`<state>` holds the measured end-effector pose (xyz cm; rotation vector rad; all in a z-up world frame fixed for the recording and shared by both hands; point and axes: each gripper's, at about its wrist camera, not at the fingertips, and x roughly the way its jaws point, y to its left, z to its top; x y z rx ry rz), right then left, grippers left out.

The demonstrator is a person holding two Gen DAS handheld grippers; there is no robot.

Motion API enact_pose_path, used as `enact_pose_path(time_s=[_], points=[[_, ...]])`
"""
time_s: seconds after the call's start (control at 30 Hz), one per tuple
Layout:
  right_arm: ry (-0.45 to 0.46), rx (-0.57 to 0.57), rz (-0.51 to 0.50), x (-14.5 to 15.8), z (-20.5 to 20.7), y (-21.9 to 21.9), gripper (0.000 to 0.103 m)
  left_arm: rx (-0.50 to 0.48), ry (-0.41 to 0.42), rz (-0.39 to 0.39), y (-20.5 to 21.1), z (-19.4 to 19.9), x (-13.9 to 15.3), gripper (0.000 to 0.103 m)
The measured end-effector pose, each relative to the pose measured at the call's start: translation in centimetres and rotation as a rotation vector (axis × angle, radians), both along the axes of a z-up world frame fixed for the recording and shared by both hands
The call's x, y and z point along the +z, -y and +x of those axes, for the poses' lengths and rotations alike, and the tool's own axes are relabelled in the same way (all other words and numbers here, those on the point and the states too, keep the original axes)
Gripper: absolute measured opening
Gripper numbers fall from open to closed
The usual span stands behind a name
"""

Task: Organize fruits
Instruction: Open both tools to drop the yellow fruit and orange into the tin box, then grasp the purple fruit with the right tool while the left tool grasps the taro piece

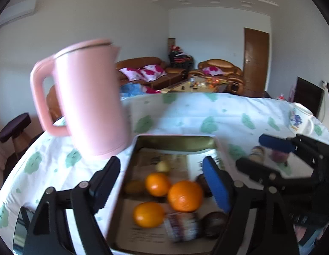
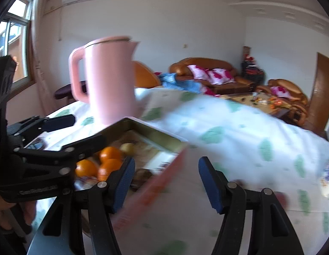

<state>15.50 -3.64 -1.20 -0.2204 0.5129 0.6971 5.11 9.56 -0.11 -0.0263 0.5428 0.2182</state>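
Both grippers — left gripper (image 1: 162, 182) above the tray (image 1: 175, 142), right gripper (image 2: 166, 182) beside it — stand wide, holding nothing; oranges (image 1: 184, 195) gathered inside the tray, probably sorted there, pink kettle (image 1: 90, 106) behind.

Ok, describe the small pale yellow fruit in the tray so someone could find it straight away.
Start at the tall pink kettle on the leaf-print tablecloth. Beside it lies the metal tray. The pale yellow fruit lies just beyond the three oranges, toward the tray's far wall: smaller and paler than them.
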Motion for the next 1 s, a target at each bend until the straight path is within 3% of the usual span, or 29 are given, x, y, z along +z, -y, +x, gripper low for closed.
enact_pose_path(time_s=[0.2,0.43,0.57,0.7,0.77,1.0], points=[[0.031,-0.211,-0.045,0.2,2.7,6.8,0.066,-0.119,-0.006,0.003,4.9,1.6,0.9,0.088],[-0.057,-0.384,-0.039,-1.2,6.5,11.9,0.066,-0.183,-0.055,0.017,10.2,5.4,0.4,0.090],[-0.124,-0.372,-0.026,-2.5,7.5,12.5,0.066,-0.178,-0.083,0.077,11.9,7.5,-0.5,0.090],[-0.172,-0.326,0.001,-3.4,7.5,12.5,0.066,-0.173,-0.094,0.058,11.6,7.9,-1.1,0.091],[-0.195,-0.316,0.018,-3.5,7.6,12.4,0.066,-0.165,-0.086,0.063,11.6,7.8,-1.0,0.098],[-0.259,-0.228,0.021,-4.3,7.4,11.7,0.066,-0.174,-0.092,0.068,12.2,7.8,-1.4,0.098]])
